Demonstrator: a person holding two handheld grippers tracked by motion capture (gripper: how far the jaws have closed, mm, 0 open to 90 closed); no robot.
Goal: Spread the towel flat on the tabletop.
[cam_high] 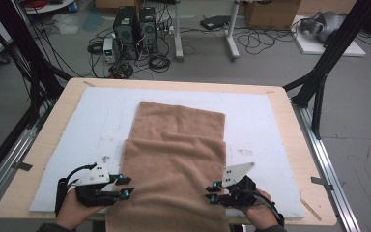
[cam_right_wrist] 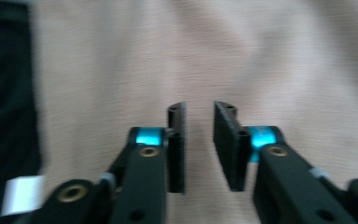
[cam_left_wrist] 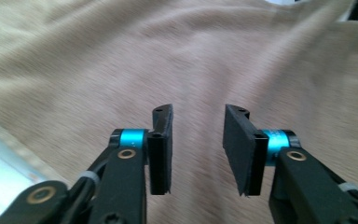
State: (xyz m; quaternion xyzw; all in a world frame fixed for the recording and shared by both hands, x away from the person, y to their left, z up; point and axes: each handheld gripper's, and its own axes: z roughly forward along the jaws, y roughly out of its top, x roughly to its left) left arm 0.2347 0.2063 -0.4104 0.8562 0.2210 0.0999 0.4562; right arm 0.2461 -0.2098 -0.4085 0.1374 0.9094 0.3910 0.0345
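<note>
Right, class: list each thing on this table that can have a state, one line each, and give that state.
brown towel: folded over on itself, near end hanging over the table's front edge, held by neither gripper.
left hand-held gripper: open, nothing between its pads, at the towel's left edge.
right hand-held gripper: open, nothing between its pads, at the towel's right edge.
white mat: lying flat under the towel.

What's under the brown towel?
The brown towel lies on a white mat over the wooden table. Whatever sits beneath its folded layers is covered.
</note>
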